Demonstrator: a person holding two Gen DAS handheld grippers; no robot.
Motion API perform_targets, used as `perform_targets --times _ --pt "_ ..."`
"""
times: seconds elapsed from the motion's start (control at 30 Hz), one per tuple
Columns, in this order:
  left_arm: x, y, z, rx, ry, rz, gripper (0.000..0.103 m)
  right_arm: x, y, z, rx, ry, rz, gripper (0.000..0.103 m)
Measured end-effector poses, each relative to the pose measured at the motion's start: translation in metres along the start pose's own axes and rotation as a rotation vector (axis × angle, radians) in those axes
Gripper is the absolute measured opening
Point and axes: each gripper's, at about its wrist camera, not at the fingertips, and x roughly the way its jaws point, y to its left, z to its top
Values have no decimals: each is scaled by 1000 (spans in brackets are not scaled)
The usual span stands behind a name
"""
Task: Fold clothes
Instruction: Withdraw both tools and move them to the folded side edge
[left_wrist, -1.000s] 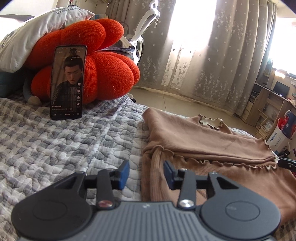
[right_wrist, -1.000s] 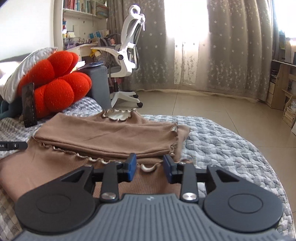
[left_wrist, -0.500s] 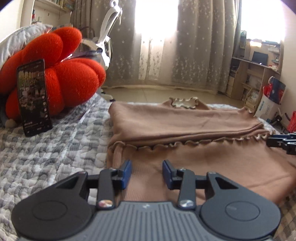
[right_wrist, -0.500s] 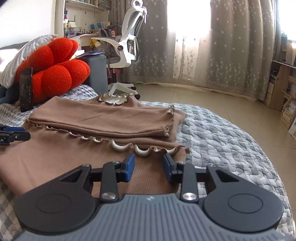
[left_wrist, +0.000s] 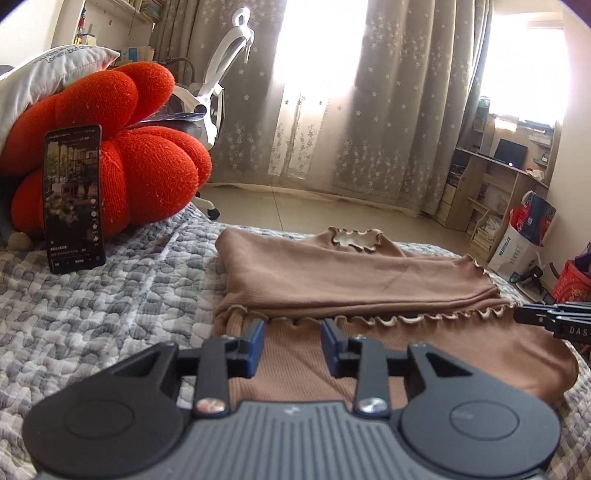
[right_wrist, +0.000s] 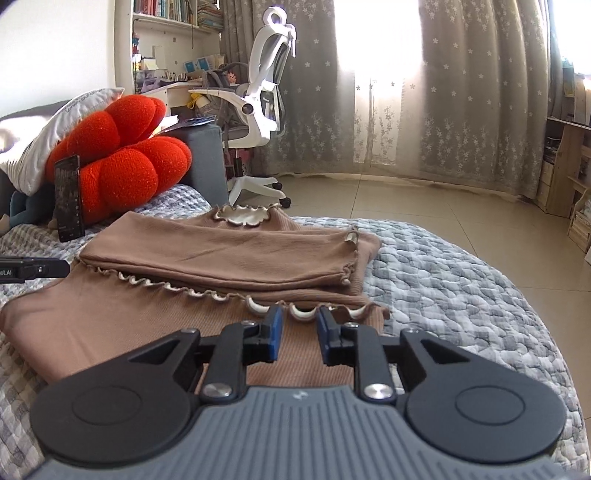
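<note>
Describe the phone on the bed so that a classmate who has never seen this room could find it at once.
Start at the bed with the grey patterned quilt and find the big red cushion at its far left. The phone stands upright on the quilt, leaning against that cushion, left of the brown top. It is the only dark, flat, lit-screen thing there.

left claw (left_wrist: 291, 334) jaws apart over my brown top (left_wrist: 354, 273) | phone (left_wrist: 73, 199) far left | right claw (left_wrist: 554, 317) at right
</note>
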Motion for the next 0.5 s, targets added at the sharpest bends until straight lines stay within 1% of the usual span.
perform_targets --times 0.07,0.13,0.2,0.23,0.27,0.3,0.33,0.4,0.5 --pt "7 6 -9 2 34 12 33 9 -1 -6 -24 40 -21 24" --pt "4 15 -10 -35 32 -4 32 9 -12 -9 -5 37 -28 22" --pt "-1 20 -5 -66 32 -5 31 3 -20 -5 20 26 -39 22" --pt "-5 20 -2 -69 31 0 33 -2 -21 -3 27 15 -45 26" --pt "-9 19 0 -59 27 14 36 -6 -23 0 34 6 -48 28" --pt "-13 17 2 -39 21 31 43 -10 -24 2 39 3 -42 29" --pt "-17 15 4 -22 16 33 44 -13 -25 4 43 4 -32 29" --pt "-26 12 9 -3 11 14 44 -19 -21 8 48 13 -8 29" --pt "-34 -5 13 28 7 -66 44 -28 -2 12 27 20 51 30"
